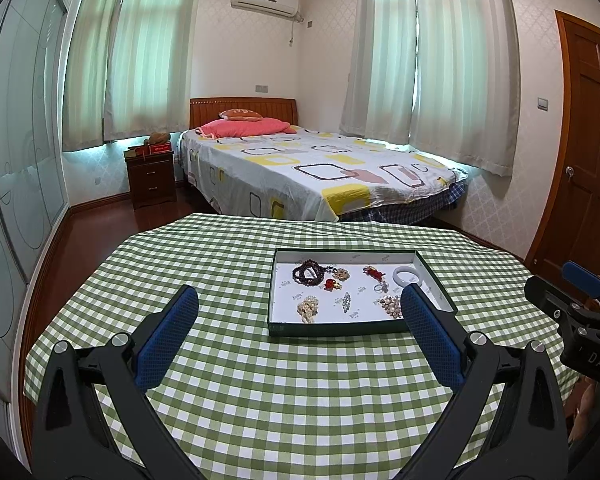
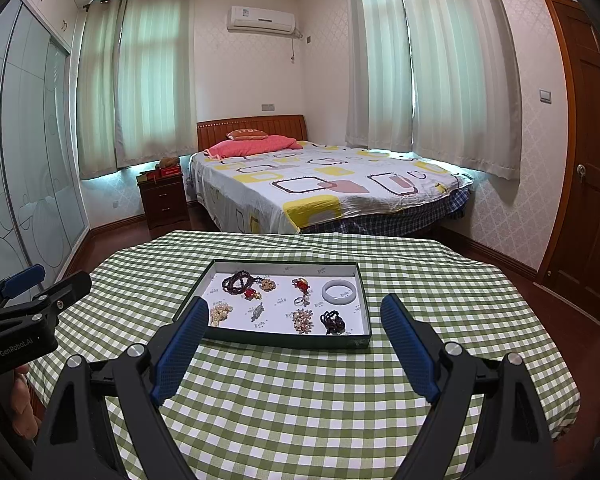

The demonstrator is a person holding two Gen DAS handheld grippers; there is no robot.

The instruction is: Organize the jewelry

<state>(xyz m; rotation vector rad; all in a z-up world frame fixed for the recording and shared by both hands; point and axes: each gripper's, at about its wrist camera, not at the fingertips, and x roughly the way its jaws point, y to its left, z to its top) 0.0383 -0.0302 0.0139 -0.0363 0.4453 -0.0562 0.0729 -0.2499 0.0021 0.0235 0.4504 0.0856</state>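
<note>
1. Resting on the green-checked table (image 2: 300, 400), a shallow dark-rimmed tray (image 2: 364, 300) holds the jewelry.
2. Inside the tray lie a white bangle (image 2: 339, 292), a dark bead necklace (image 2: 238, 281), a red pendant (image 2: 251, 293), a ring (image 2: 300, 301) and pearl clusters (image 2: 302, 321).
3. The left tongs (image 1: 300, 316) stand wide, empty, short of the tray.
4. The right tongs (image 2: 296, 322) stand wide, empty, framing the tray's near edge.
5. A bed (image 2: 320, 184) lies beyond the table.

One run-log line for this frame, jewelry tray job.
left hand-held gripper: open, empty | right hand-held gripper: open, empty | jewelry: all in tray | table: checked cloth
</note>
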